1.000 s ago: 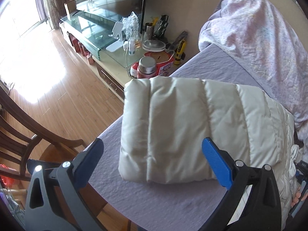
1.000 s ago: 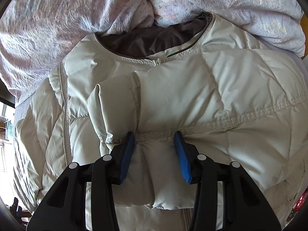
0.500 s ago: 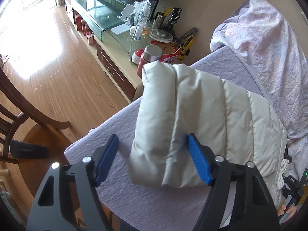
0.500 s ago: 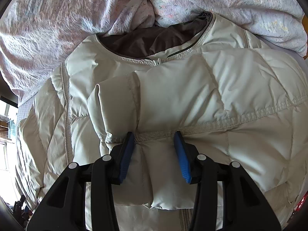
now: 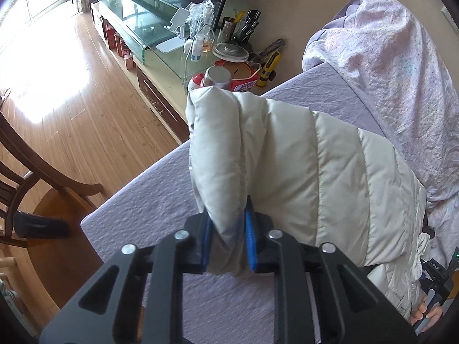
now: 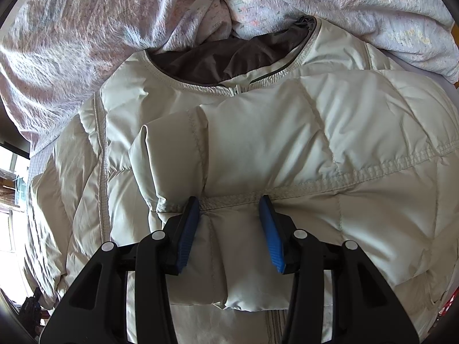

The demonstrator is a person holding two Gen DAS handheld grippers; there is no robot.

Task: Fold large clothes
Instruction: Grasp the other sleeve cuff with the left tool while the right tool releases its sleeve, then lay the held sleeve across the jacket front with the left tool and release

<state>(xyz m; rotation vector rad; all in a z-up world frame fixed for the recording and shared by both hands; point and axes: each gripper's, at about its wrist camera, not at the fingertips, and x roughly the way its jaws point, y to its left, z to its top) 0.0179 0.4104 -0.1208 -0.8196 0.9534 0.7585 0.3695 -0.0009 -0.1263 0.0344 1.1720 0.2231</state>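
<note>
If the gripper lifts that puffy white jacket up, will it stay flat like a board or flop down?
It will probably flop. The puffy jacket already squashes thin where the left gripper, whose jaws have just closed, pinches its edge. It likely feels light for its size, since the quilted panels look air-filled. The smooth shell may slip, so the right gripper pinching the folded sleeve helps.

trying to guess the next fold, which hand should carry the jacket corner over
Left. The left hand-held gripper has just closed on the bunched corner of the puffer jacket, free to lift. The right hand-held gripper is pressed on the folded sleeve, better suited to pinning it.
</note>
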